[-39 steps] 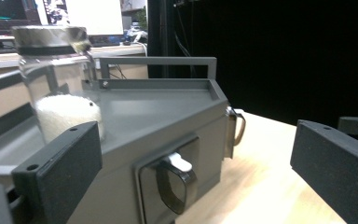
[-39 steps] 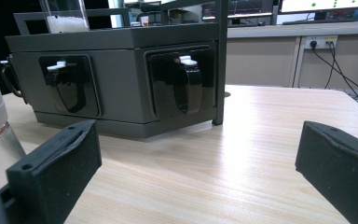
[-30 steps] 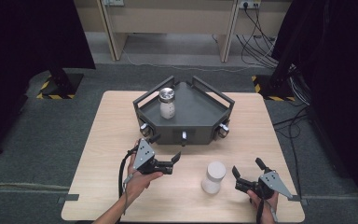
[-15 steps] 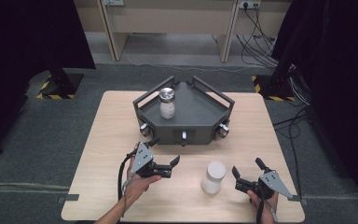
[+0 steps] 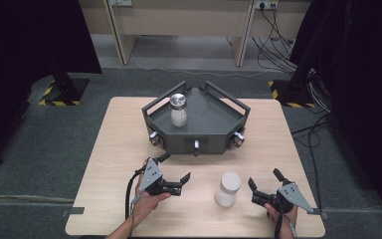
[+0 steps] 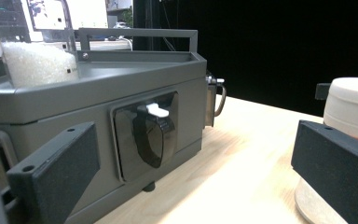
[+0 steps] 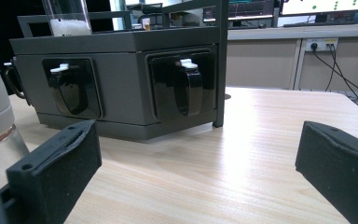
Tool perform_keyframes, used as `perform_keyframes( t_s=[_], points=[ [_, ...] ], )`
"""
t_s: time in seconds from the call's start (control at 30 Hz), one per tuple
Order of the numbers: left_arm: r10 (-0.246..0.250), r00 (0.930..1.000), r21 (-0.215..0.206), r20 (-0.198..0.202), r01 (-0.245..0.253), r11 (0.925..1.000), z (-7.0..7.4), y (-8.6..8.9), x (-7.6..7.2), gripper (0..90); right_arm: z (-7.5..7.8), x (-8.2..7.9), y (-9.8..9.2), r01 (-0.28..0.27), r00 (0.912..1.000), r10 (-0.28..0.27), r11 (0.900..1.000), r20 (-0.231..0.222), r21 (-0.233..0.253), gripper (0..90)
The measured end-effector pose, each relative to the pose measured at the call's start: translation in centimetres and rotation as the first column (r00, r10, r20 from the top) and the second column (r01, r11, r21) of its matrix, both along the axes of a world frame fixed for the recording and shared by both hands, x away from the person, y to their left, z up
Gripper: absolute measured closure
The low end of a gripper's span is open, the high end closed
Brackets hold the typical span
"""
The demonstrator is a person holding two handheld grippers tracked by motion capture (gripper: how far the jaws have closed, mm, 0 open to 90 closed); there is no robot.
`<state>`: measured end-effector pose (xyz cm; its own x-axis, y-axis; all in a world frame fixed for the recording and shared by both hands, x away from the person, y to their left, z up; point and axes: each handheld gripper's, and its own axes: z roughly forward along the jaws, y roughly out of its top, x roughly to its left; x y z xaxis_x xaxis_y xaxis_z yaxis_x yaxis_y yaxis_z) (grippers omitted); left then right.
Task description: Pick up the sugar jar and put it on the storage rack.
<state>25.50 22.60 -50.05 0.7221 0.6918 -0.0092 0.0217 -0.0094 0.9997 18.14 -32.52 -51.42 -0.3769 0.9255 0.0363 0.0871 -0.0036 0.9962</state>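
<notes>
White jar (image 5: 228,188) is standing upright on the worktop (image 5: 119,144) between both tools, just left of the right tool (image 5: 267,187), which is sitting nearer, jaws apart. Left tool (image 5: 175,172), jaws also spread, is pointing toward it from farther off.

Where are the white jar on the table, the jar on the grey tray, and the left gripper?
white jar (image 5: 228,189), high view, on its side wall.
jar on the grey tray (image 5: 178,110), high view, on its body.
left gripper (image 5: 175,172), high view, between its open fingertips.
</notes>
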Motion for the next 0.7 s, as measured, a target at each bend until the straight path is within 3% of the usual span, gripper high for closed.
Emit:
perform_keyframes(
  t_s=[0.43, 0.7],
  points=[
    [0.024, 0.9997, -0.003, 0.0, -0.024, 0.9997, -1.1, 2.1, -1.7, 0.5, 0.0, 0.0, 0.0, -0.004, 1.0, 0.004, 1.0, 0.001, -0.001, 0.3],
    [0.032, 0.9995, -0.028, -0.007, -0.032, 0.9991, -1.1, 2.8, -2.2, 0.5, 0.0, 0.0, 0.1, -0.007, 1.0, 0.007, 1.0, 0.001, -0.003, 0.3]
  ],
)
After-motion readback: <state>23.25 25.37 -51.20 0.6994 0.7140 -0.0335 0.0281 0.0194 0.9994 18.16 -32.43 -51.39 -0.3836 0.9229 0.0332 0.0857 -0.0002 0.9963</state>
